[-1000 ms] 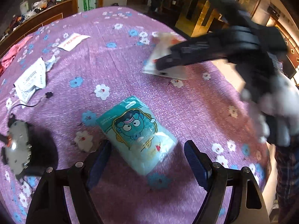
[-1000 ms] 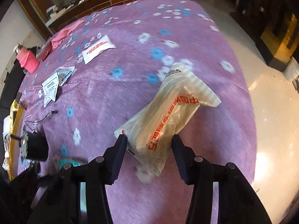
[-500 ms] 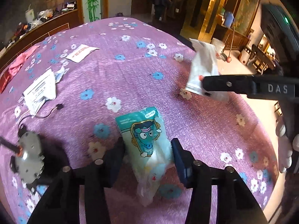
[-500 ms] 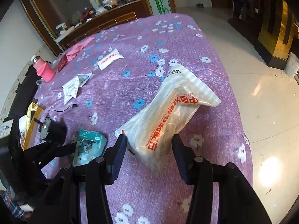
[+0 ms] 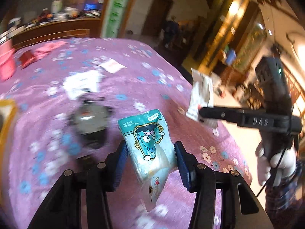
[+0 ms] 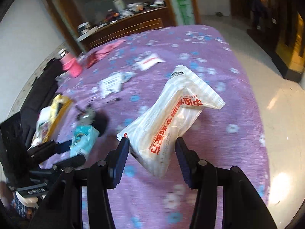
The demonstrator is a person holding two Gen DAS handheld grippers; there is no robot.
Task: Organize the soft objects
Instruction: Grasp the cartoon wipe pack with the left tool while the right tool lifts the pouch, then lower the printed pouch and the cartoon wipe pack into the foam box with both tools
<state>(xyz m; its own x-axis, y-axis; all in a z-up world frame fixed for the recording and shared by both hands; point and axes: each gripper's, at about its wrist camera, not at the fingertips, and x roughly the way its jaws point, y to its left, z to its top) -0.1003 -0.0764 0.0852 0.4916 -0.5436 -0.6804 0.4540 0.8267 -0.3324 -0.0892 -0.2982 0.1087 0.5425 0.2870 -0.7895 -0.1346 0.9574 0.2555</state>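
Two soft packs are in the air above the purple flowered counter, one in each gripper. The left gripper has its jaws clamped on the lower half of a teal pack, which carries a blue cartoon face inside a gold frame and small print along its top edge too fine to read; the pack stands nearly upright between the blue pads, its bottom end hanging below them. The right gripper has its jaws clamped on a white pouch near its lower end; the pouch slants up to the right and bears a line of large red Chinese characters with a small grey date beginning "2025" beside them. Seen from the left wrist, the right gripper's black arm reads "DAS" in raised letters and a white-gloved hand grips its handle. Below, on the counter, lie a grey motor, white leaflets and a white packet with red print, all blurred.
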